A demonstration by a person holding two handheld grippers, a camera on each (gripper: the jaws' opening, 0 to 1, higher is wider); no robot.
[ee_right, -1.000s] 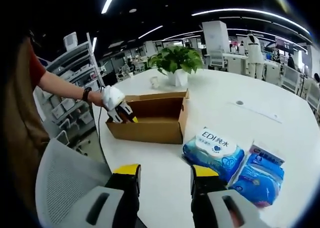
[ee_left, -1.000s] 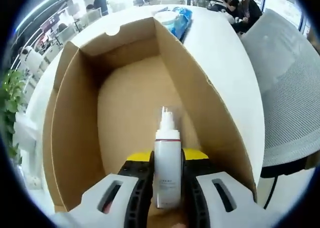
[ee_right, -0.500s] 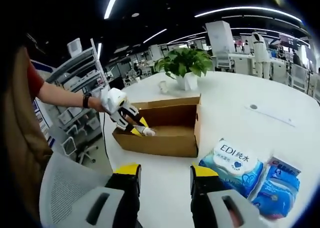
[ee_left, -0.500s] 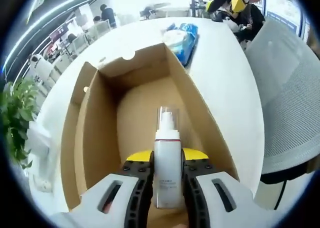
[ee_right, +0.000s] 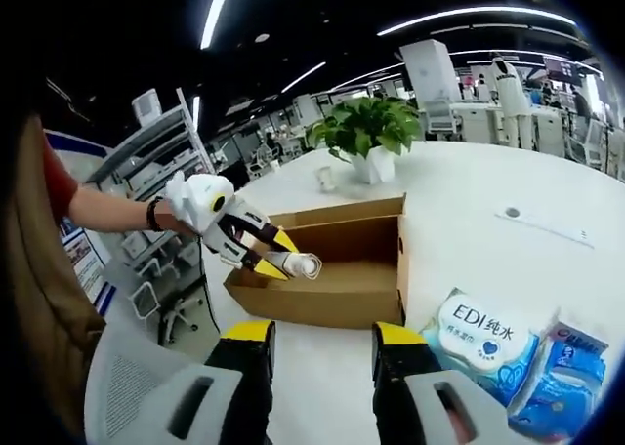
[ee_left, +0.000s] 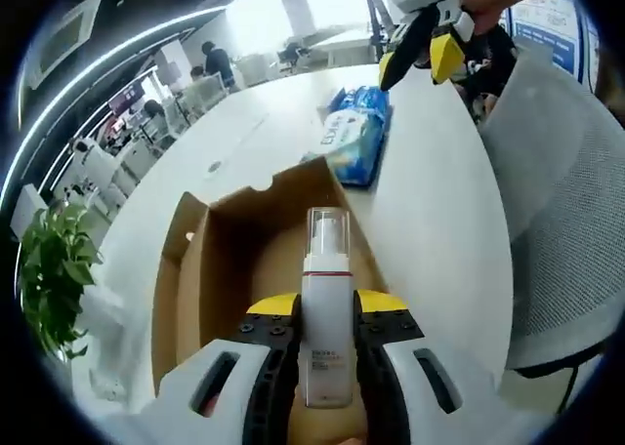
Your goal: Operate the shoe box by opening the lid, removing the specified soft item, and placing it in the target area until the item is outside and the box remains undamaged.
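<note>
Open brown cardboard shoe box (ee_right: 332,274) sits on the white table with nothing visible inside, and the white pump bottle (ee_left: 326,323) with its clear cap is pinched in the left gripper (ee_left: 327,318), up above the box's near end.

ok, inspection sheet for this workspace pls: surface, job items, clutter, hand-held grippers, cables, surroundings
Surface: white round table, mostly bare.
Job's things: open cardboard box, no lid seen; white pump bottle held above the box.
Clutter: two wet wipe packs beside the box; small white cup by the potted plant.
Grippers: left hand-held gripper shut on the pump bottle; right hand-held gripper open, holding nothing.
Cables: nothing seen.
Surroundings: grey mesh chair, shelving, open office with people in the distance.
</note>
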